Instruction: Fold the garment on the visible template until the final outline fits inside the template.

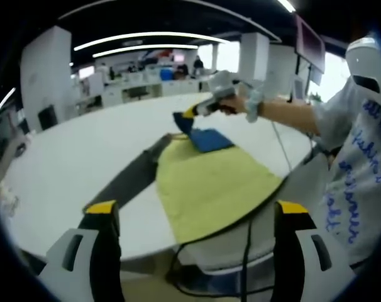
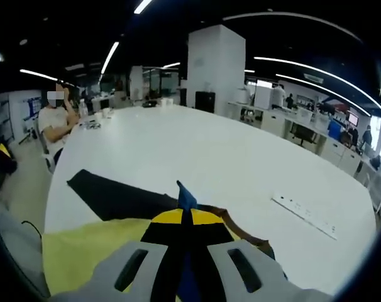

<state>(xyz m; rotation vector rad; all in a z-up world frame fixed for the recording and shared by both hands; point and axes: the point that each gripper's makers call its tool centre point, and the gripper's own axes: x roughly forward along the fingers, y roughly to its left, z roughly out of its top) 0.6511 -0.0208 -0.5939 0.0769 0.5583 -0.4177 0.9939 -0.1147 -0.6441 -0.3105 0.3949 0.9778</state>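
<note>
Mid-fold: my right gripper lifts the blue garment's edge over the yellow template.

On the left, my left gripper hangs off the tabletop edge, fingers wide and empty, clear of the fold. A dark cloth strip lies beside the yellow template. The blue garment sits on the template's far corner. To the right, my right gripper has its fingers pinched on the garment's raised edge, I judge to carry it over and shrink the outline.
</note>
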